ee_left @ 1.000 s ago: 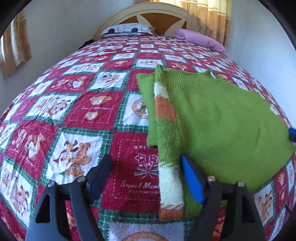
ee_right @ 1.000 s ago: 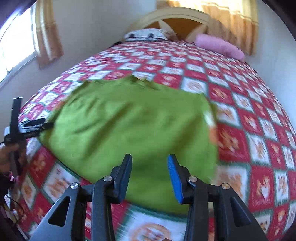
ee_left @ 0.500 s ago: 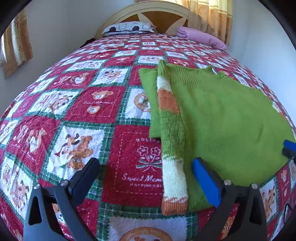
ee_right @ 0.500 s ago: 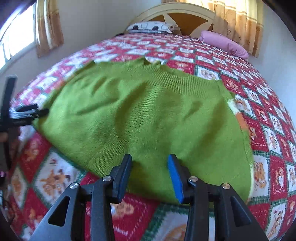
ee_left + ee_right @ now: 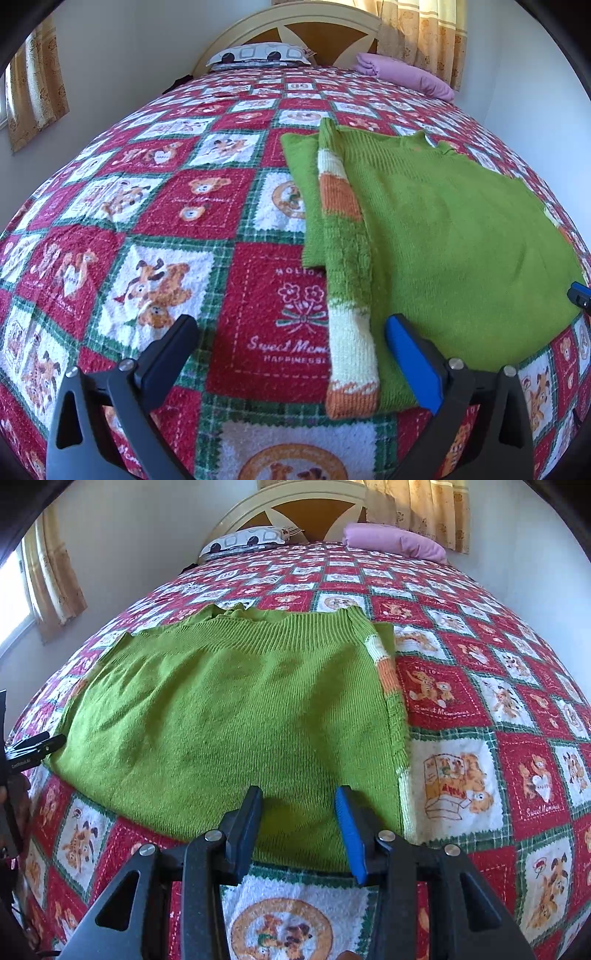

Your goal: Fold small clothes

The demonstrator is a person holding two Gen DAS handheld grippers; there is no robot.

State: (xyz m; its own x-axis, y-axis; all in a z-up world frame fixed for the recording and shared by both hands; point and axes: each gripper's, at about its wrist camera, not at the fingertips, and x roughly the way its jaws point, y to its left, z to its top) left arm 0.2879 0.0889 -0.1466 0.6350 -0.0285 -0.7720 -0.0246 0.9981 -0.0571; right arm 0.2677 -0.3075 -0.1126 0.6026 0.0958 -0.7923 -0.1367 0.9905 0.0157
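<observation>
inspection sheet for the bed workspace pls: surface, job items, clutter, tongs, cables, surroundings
Surface: bed with a red, white and green bear-print quilt, fairly flat.
Job's things: green sweater laid flat near the front edge; one striped sleeve folded in along its side, cuff towards the front.
Clutter: patterned pillow and pink pillow at the headboard, far from the sweater.
Tongs: left tongs wide open, holding nothing, the sleeve cuff between the fingers. Right tongs partly open over the sweater's front hem, not gripping.
Cables: nothing seen.
Surroundings: headboard, curtains, pale walls, window at the left.
</observation>
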